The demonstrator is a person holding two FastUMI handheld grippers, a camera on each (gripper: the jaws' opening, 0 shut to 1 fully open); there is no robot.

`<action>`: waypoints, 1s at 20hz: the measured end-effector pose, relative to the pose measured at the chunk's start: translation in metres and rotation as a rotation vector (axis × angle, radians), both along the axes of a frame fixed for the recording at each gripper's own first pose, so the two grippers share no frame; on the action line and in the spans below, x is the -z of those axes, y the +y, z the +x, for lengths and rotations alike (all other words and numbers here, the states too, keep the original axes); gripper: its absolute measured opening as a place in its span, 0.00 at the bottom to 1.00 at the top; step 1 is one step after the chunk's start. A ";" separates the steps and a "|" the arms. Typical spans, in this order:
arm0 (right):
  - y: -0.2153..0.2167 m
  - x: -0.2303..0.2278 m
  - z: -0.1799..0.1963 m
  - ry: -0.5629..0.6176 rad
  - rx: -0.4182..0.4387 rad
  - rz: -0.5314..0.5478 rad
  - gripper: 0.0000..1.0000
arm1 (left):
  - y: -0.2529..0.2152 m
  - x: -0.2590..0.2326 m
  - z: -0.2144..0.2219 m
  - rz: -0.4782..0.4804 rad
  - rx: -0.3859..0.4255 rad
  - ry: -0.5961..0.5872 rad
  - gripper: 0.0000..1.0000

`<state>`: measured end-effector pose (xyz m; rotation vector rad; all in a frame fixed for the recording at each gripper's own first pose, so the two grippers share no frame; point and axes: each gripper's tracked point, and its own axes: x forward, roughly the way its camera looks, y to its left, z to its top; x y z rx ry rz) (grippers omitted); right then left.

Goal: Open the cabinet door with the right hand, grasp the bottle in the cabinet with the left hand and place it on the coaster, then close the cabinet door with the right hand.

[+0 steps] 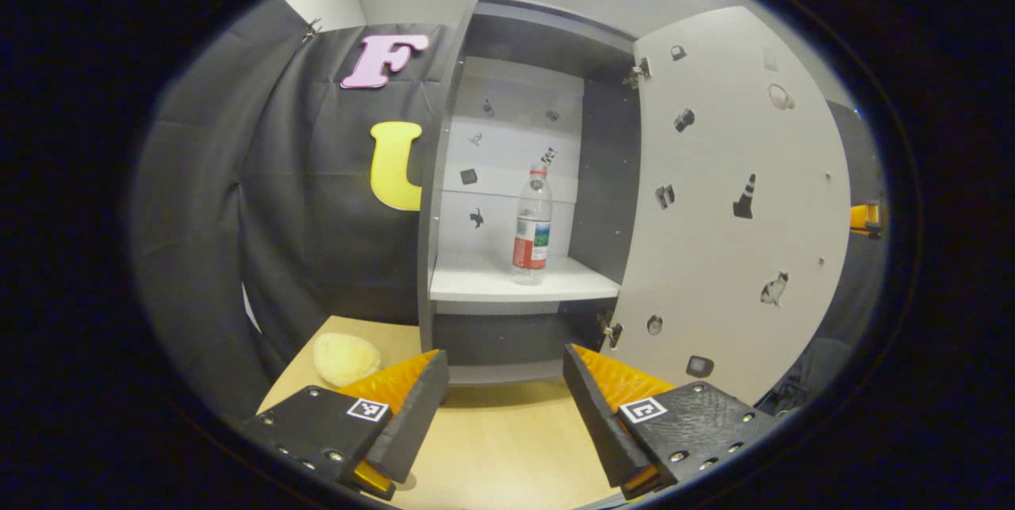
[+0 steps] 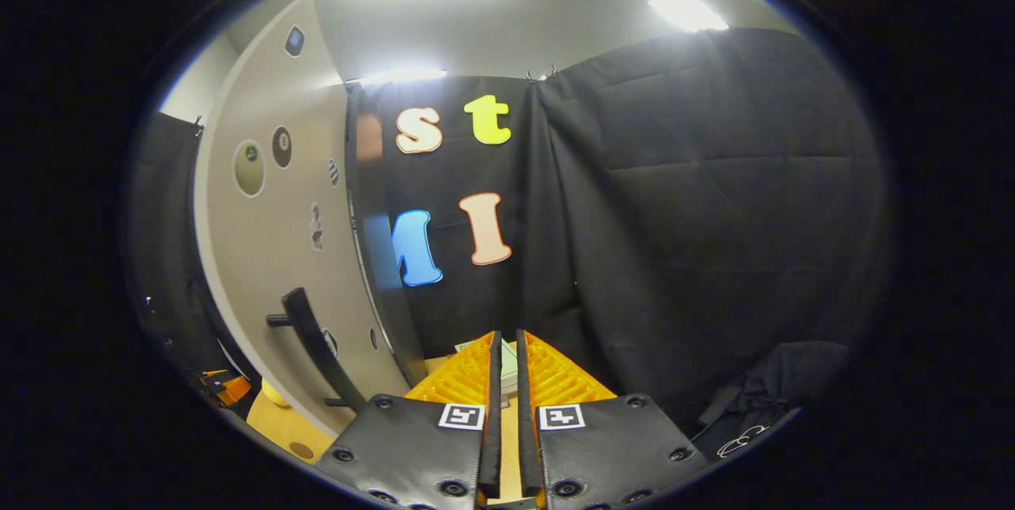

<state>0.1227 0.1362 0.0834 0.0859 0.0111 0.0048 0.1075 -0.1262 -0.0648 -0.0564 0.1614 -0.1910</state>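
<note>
The cabinet stands open, and a clear plastic bottle with a red cap and a red label stands upright on its white shelf. The door is swung out to the right. My left gripper is open, low over the wooden table, well short of the bottle and roughly in line with it. In the right gripper view the door's outer face with its black handle is on the left. My right gripper is shut on nothing, to the right of the handle and clear of it.
A pale yellow rounded object lies on the wooden table left of the left gripper. A small brown disc sits on the table below the door. Black cloth walls stand to the left of the cabinet and beyond the door.
</note>
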 end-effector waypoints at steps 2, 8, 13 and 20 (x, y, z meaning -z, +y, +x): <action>-0.005 0.000 0.011 0.010 -0.018 0.022 0.05 | -0.007 -0.009 0.018 0.001 -0.013 -0.010 0.87; -0.028 0.007 0.050 0.052 -0.036 -0.025 0.29 | -0.028 -0.049 0.085 -0.004 -0.039 -0.078 0.90; -0.028 0.007 0.079 0.045 -0.085 -0.021 0.61 | -0.040 -0.076 0.135 0.003 -0.069 -0.138 0.87; -0.026 0.017 0.107 0.062 -0.109 -0.025 0.86 | -0.058 -0.085 0.205 -0.091 -0.064 -0.117 0.89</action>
